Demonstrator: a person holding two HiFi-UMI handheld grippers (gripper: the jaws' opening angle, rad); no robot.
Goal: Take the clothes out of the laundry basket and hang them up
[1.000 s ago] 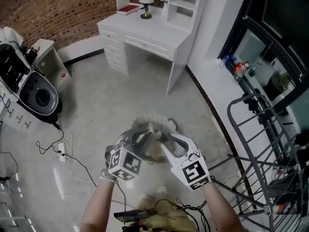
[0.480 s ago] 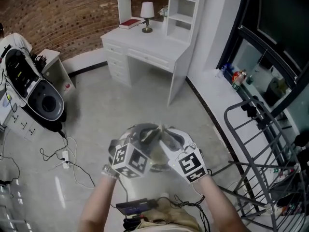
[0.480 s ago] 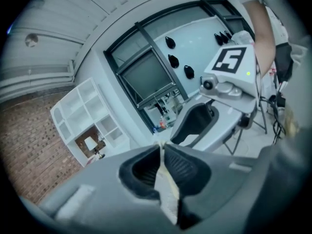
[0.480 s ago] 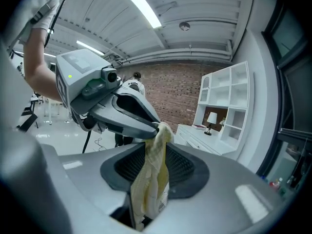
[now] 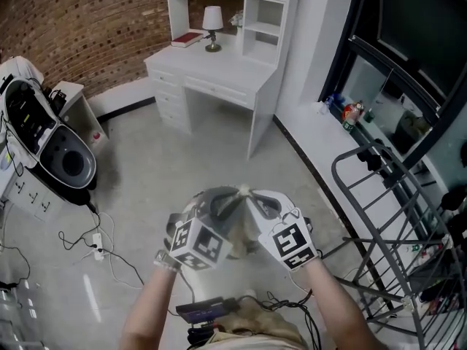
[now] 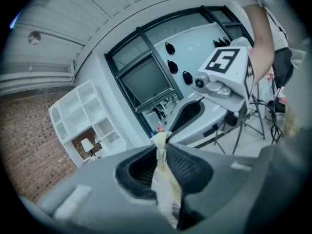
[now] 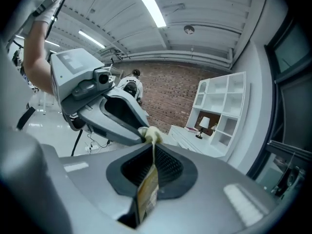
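Holding the pale garment (image 6: 166,186) aloft by one bunched edge, pinched in the left gripper (image 5: 228,200), just eased slightly wider yet gripping, and in the right gripper (image 5: 257,200), just snapped tight. Spread the grips apart without slackening, then swing right toward the drying rack (image 5: 387,217), over grey floor (image 5: 146,159), white desk (image 5: 219,71) beyond.

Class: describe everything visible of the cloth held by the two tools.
The cloth is pale cream and thin, gathered into a narrow fold. It is held up before the person, the rest hanging below. The left tool and right tool both pinch its top, tips almost meeting; the left jaws have just been opening slightly, cloth between them. A label-like tag sits in the right grip.
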